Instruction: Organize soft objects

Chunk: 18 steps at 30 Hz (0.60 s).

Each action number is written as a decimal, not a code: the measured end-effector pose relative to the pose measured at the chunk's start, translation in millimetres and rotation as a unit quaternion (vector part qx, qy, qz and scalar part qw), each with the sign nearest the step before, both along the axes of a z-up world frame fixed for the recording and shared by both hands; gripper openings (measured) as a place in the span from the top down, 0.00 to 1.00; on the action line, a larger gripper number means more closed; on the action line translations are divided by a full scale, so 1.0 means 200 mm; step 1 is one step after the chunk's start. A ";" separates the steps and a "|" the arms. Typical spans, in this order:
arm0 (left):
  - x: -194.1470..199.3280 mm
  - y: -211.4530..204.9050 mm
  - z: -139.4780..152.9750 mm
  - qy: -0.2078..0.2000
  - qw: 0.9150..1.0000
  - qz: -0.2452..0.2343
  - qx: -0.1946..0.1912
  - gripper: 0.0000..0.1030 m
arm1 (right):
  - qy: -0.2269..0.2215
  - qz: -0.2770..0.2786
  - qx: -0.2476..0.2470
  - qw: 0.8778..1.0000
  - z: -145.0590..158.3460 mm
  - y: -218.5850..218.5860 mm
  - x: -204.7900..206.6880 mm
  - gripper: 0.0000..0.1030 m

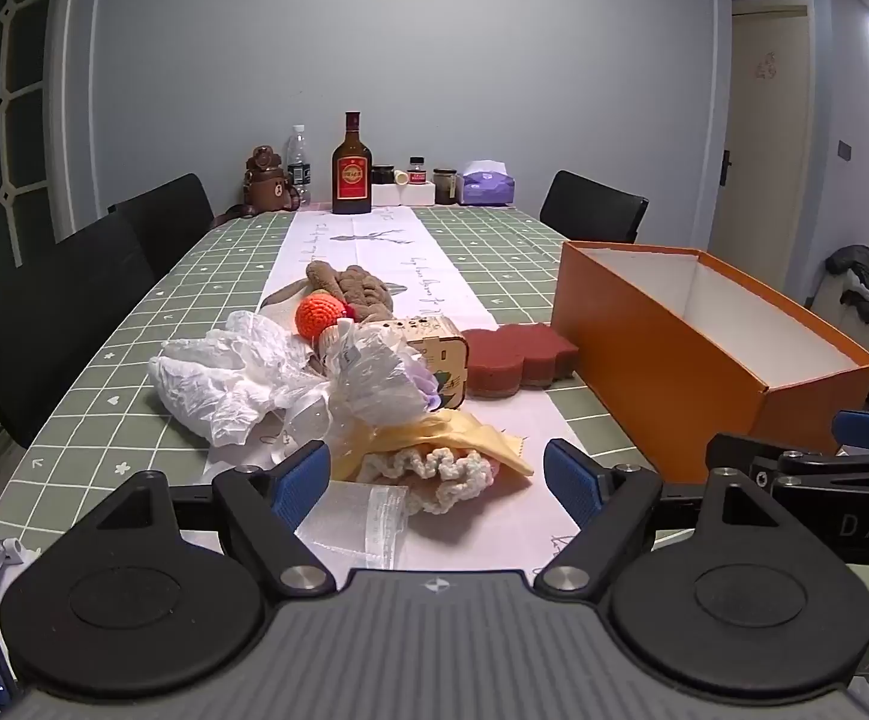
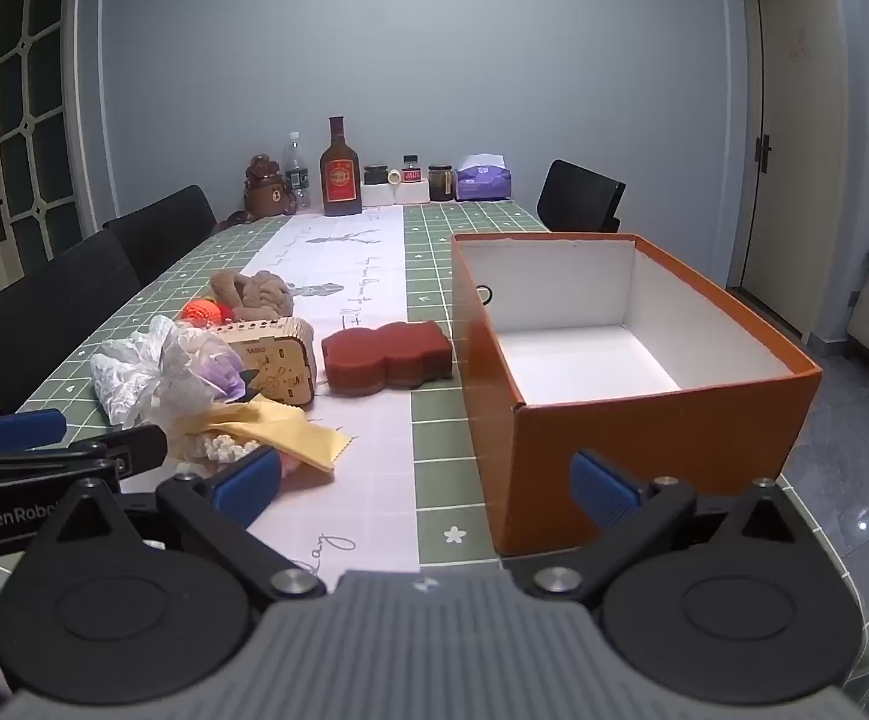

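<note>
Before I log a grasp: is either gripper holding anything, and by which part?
Nothing is held. Left gripper and right gripper are both open and empty.

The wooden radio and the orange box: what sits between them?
A dark red sponge lies between the wooden radio and the orange box, clearest in the right wrist view.

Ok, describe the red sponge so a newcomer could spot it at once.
Find the big orange box on the green checked table. Just left of it, on the pale runner, lies the red sponge. Unlike the wooden radio box beside it, it is dark red, flat and wavy-edged.
</note>
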<state>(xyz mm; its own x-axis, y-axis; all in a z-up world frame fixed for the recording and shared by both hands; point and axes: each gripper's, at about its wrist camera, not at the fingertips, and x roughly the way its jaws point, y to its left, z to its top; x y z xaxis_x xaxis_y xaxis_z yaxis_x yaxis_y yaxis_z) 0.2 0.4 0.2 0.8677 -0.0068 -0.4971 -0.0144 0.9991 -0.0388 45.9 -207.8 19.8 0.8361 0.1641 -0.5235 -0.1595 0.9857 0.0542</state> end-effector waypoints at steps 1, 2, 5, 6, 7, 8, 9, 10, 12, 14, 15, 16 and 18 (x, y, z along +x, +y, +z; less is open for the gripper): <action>0.00 0.00 0.00 0.000 1.000 0.000 0.001 0.08 | 0.003 0.000 0.000 1.000 0.00 0.00 0.00 0.03; 0.00 0.00 0.00 -0.001 1.000 -0.001 0.001 0.08 | 0.002 0.000 -0.001 1.000 0.00 0.00 0.00 0.03; 0.00 0.00 0.00 -0.001 1.000 -0.003 0.001 0.08 | -0.002 -0.002 -0.004 1.000 0.01 -0.01 0.01 0.03; 0.00 0.00 0.00 -0.001 1.000 -0.004 0.001 0.08 | -0.003 -0.002 -0.006 1.000 0.01 -0.01 0.01 0.03; -0.02 0.01 -0.02 -0.001 1.000 -0.006 0.002 0.08 | -0.002 -0.002 -0.007 1.000 0.01 -0.01 0.01 0.03; -0.02 0.02 -0.02 0.000 1.000 -0.007 0.002 0.08 | -0.001 -0.002 -0.008 1.000 -0.01 0.01 0.00 0.03; -0.02 0.03 -0.03 0.000 1.000 -0.007 0.002 0.08 | 0.000 -0.003 -0.008 1.000 -0.01 0.02 0.00 0.03; -0.02 0.03 -0.03 0.001 1.000 -0.007 0.001 0.08 | 0.003 -0.004 -0.006 1.000 -0.01 0.01 0.00 0.03; -0.02 0.04 -0.04 0.001 1.000 -0.010 0.001 0.08 | 0.005 -0.005 -0.006 1.000 -0.01 0.02 -0.01 0.03; 0.00 0.03 -0.04 0.004 1.000 -0.006 0.002 0.08 | 0.008 -0.004 -0.007 1.000 -0.02 0.01 0.02 0.03; 0.01 0.01 -0.03 0.006 1.000 -0.001 0.002 0.08 | 0.008 -0.003 -0.008 1.000 -0.02 0.02 0.02 0.03; 0.01 0.01 -0.03 0.007 1.000 -0.001 0.002 0.08 | 0.007 -0.002 -0.010 1.000 -0.02 0.02 0.02 0.03; 0.01 0.02 -0.03 0.006 1.000 0.001 0.001 0.08 | 0.005 0.000 -0.013 1.000 -0.02 0.03 0.02 0.03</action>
<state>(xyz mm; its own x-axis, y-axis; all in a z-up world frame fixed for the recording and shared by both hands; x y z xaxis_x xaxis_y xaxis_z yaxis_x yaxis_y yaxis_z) 2.2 3.4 -5.2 0.8614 -0.0046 -0.5079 -0.0159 0.9992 -0.0359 49.0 -202.6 16.3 0.8307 0.1498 -0.5363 -0.1586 0.9869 0.0300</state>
